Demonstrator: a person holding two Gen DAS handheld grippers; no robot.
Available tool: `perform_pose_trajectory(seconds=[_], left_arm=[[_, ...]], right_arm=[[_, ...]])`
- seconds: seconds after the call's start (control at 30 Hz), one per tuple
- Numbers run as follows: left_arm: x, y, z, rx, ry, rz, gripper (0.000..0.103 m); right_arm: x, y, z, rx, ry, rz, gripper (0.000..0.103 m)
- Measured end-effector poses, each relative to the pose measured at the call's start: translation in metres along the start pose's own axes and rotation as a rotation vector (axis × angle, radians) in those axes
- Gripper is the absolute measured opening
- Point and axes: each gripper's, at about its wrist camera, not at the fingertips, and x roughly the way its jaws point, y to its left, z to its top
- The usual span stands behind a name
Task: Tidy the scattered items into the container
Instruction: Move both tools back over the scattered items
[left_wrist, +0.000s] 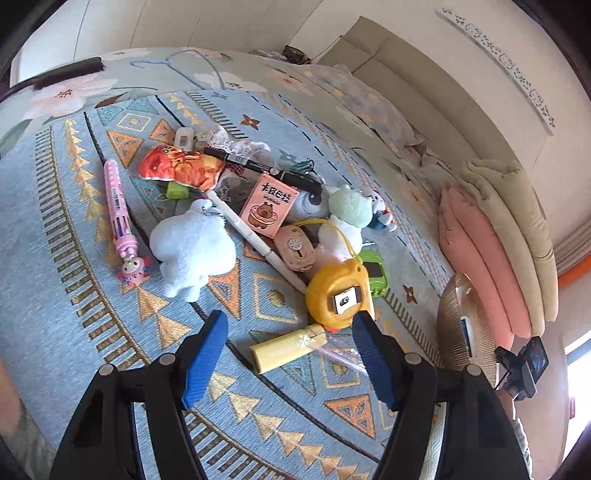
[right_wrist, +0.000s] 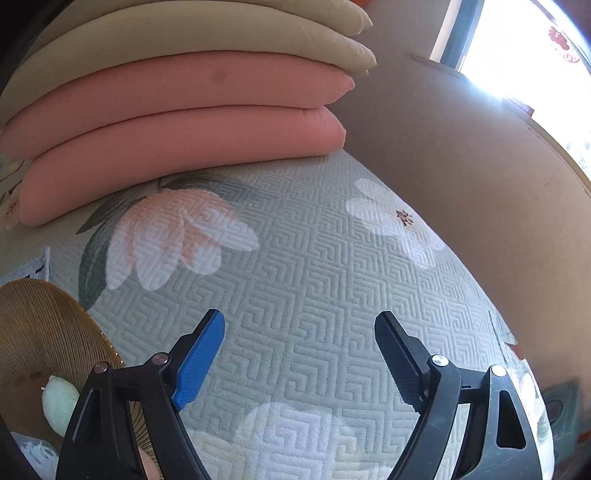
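Both empty and open: the left hand-held gripper (left_wrist: 290, 326) nears the yellow tube (left_wrist: 286, 349); its crinkly wrapper may slip, while the right hand-held gripper (right_wrist: 299, 332) idles.

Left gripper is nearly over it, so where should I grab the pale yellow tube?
Grip the pale yellow tube across its narrow middle, coming straight down from above. It lies flat on the rug, its long axis running between the open fingers, so turn the wrist first.
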Motion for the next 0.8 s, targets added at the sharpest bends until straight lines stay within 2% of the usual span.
perform_pose_trajectory(seconds=[0.07,0.1,0.17,0.23,0.3,0.33,0.4,0.5,0.57,0.63,0.7,0.8], left_arm=[[-0.009,0.01,0.011,0.007,-0.018,0.063,0.067],[-0.015,0.017,0.018,0.004,-0.033,0.091,0.067],[-0.023,0.03,0.032,-0.004,-0.055,0.148,0.067],[-0.022,0.041,0.049,0.003,-0.047,0.194,0.067],[-0.014,0.049,0.065,0.009,-0.035,0.251,0.067],[-0.009,0.054,0.072,0.004,-0.024,0.273,0.067],[0.001,0.062,0.081,-0.028,0.001,0.274,0.067],[0.016,0.057,0.077,-0.029,0.001,0.207,0.067],[0.031,0.041,0.066,0.05,0.018,0.183,0.067],[0.043,0.027,0.052,0.154,0.027,0.211,0.067],[0.051,0.019,0.04,0.238,0.021,0.252,0.067],[0.058,0.02,0.032,0.289,0.014,0.297,0.067]], right_arm=[[-0.011,0.004,-0.004,-0.072,-0.011,-0.044,0.083],[-0.025,0.002,-0.007,-0.093,-0.045,-0.046,0.082],[-0.066,-0.002,-0.015,-0.098,-0.148,0.027,0.083],[-0.114,0.002,-0.024,-0.097,-0.221,0.221,0.086],[-0.163,0.02,-0.037,-0.141,-0.249,0.466,0.101],[-0.187,0.035,-0.046,-0.189,-0.255,0.564,0.103],[-0.232,0.075,-0.071,-0.339,-0.256,0.716,0.103],[-0.283,0.14,-0.125,-0.634,-0.243,0.897,0.103],[-0.303,0.171,-0.16,-0.797,-0.234,0.953,0.103],[-0.309,0.187,-0.185,-0.887,-0.209,0.987,0.103],[-0.306,0.198,-0.202,-0.926,-0.181,1.011,0.103],[-0.285,0.217,-0.215,-0.938,-0.078,0.993,0.102]])
